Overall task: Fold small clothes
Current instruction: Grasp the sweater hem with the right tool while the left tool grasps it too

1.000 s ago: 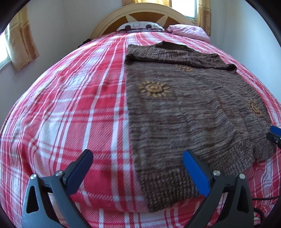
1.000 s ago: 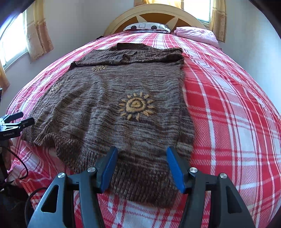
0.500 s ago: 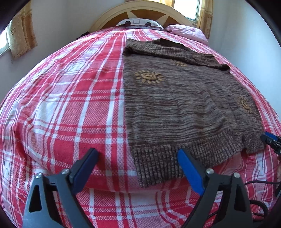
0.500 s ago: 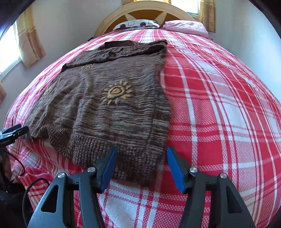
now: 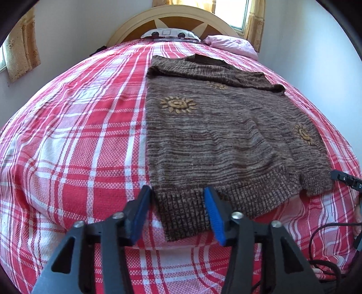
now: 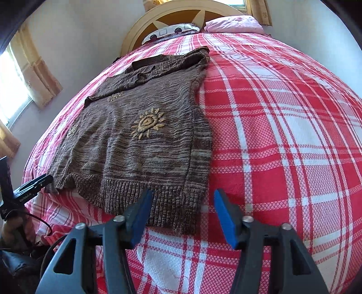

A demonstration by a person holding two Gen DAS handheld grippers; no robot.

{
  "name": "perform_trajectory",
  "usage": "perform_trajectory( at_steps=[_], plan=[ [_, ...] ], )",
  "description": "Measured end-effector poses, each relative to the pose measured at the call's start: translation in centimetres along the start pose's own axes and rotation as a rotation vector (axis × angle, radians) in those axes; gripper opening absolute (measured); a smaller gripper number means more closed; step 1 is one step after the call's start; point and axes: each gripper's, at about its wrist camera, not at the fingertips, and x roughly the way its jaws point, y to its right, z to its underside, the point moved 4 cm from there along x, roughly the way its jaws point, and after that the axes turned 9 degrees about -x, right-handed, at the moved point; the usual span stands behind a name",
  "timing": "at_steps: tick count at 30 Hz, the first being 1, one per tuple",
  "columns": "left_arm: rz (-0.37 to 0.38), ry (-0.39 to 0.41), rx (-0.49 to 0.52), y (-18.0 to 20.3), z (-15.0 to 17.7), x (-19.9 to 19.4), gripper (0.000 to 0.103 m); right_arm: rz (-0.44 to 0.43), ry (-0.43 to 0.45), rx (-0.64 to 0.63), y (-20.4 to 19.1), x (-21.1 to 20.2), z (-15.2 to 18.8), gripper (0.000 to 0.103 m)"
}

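A brown knitted sweater (image 5: 226, 140) with yellow sun motifs lies flat on the red plaid bed, its ribbed hem nearest me and its sleeves folded across the top. My left gripper (image 5: 178, 192) is open, its blue pads on either side of the hem's near left corner. In the right wrist view the sweater (image 6: 140, 144) shows too. My right gripper (image 6: 184, 194) is open, straddling the hem's near right corner. Neither gripper holds anything.
The bed (image 5: 67, 140) has a red and white plaid sheet, a wooden headboard (image 5: 176, 20) and pillows (image 5: 230, 43) at the far end. Black cables (image 5: 325, 244) hang off the near right edge. Walls and curtained windows stand on both sides.
Both grippers have drawn back towards the near edge and settled over the hem's two corners. The left gripper's jaws have narrowed. The sweater has not moved.
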Motion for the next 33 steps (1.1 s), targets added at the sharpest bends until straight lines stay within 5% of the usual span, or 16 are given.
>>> perform_trajectory(
  at_steps=[1,5,8,10,12,17,20,21,23,33],
  plan=[
    [-0.006,-0.006,-0.002,0.0,0.0,0.2,0.082,-0.003,-0.003,-0.012,-0.4,0.1,0.1,0.047],
    [0.027,-0.012,-0.021,-0.3,0.1,0.3,0.082,-0.007,-0.003,-0.052,-1.2,0.4,0.2,0.03],
    [0.024,-0.004,-0.034,-0.9,0.0,0.0,0.057,-0.029,-0.002,-0.038,-1.0,0.5,0.2,0.015],
    [0.049,-0.012,-0.045,-1.2,-0.2,-0.2,0.027,-0.059,0.002,-0.007,-0.5,0.4,0.3,0.011],
    [0.093,-0.036,-0.058,-1.0,-0.1,-0.3,0.015,-0.08,0.001,0.005,-0.3,0.4,0.3,0.01],
    [0.096,-0.029,-0.085,-1.2,0.1,-0.2,0.025,-0.122,0.004,0.056,0.5,0.6,0.3,0.011],
    [0.14,-0.038,-0.076,-0.8,0.3,-0.2,0.043,-0.158,0.002,0.089,0.9,0.8,0.4,0.011],
    [0.134,-0.034,-0.063,-0.6,0.4,-0.3,0.039,-0.164,0.002,0.092,0.9,0.8,0.4,0.011],
    [0.121,-0.015,-0.017,-0.4,0.4,-0.3,0.009,-0.173,0.009,0.088,0.7,0.6,0.3,0.007],
    [0.361,0.055,-0.217,-4.0,-4.1,-2.9,0.008,-0.277,0.26,0.075,0.3,-4.7,-2.4,0.006]
  ],
)
